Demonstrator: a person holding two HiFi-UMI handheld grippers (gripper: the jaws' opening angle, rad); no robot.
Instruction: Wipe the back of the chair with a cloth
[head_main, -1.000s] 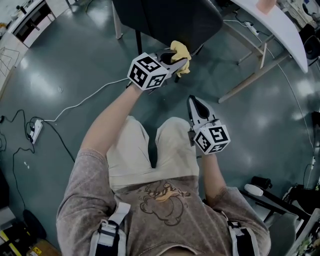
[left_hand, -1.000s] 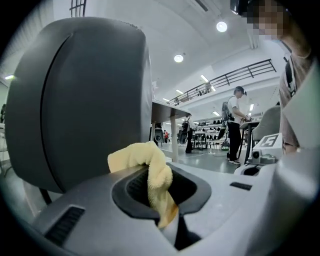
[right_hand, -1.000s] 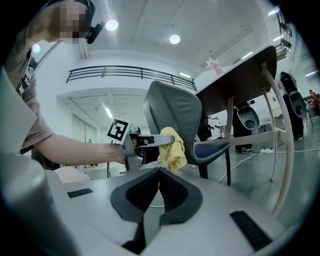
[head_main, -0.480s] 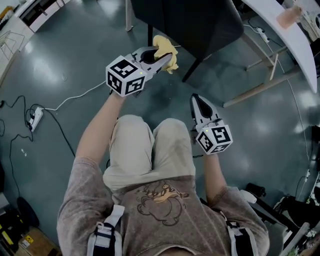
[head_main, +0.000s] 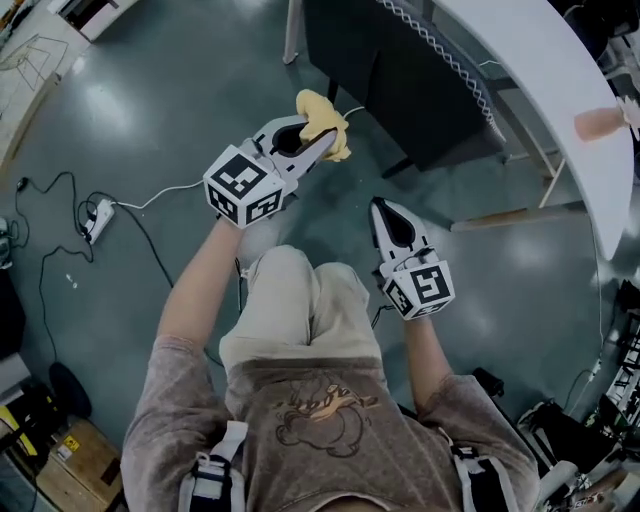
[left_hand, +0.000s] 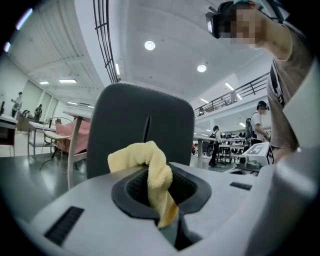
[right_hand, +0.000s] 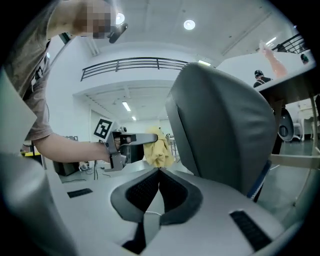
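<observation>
Lining up the wipe, left tongs (head_main: 322, 143) pinching cloth (head_main: 320, 110) just beside chair back (head_main: 400, 80), right tongs (head_main: 382, 205) closed empty, probably pressing on next.

Pinched in the left gripper (head_main: 322, 142): yellow cloth (head_main: 318, 112), soft, nappy, matt (looks like microfibre towelling). Just beyond its tips: dark grey chair back (left_hand: 120, 125), smooth and matt, with pale zigzag stitching (head_main: 440, 52) along one edge. Same on this one and the right gripper (right_hand: 159, 172): pale grey plastic, dull satin, with black finely textured pads (right_hand: 177, 192) inside. Below both tools: grey-green floor (head_main: 150, 110), hard, glossy, throws back bright patches. Right of the right gripper: white table top (head_main: 545, 100), smooth.
</observation>
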